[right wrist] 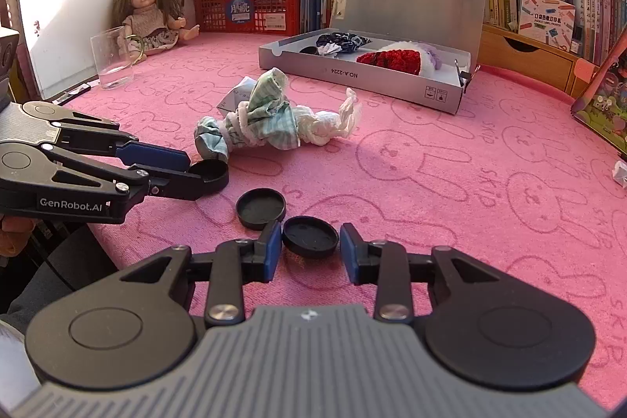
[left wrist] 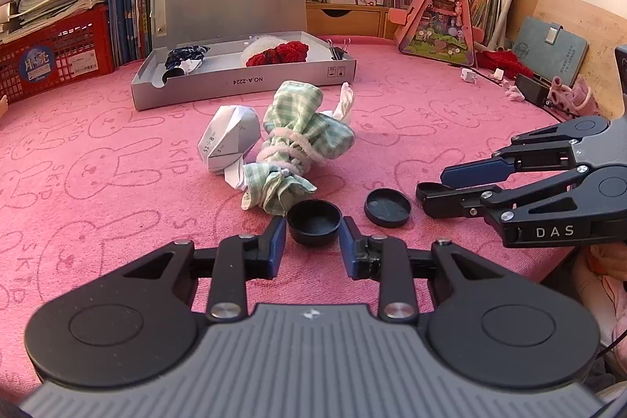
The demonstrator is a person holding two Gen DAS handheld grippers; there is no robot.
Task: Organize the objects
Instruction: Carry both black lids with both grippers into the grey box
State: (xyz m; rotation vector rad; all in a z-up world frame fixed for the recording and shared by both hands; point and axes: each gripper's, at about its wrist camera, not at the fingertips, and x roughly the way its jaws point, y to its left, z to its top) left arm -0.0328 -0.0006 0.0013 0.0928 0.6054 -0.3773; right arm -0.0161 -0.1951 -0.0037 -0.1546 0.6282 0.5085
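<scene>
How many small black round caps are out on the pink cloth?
3. One cap is clamped in the left gripper, one sits between the right gripper's open fingers, and one lies between those. Another dark round piece in the grey box is partly hidden.

Just ahead of the left gripper (left wrist: 313, 241), the cloth bundle (left wrist: 298, 151) and folded paper (left wrist: 231, 143) block the straight way to the open box (left wrist: 243, 81). Right of the bundle, bare pink cloth (right wrist: 450, 151) runs clear from the right gripper (right wrist: 310, 247) to the box front.
</scene>
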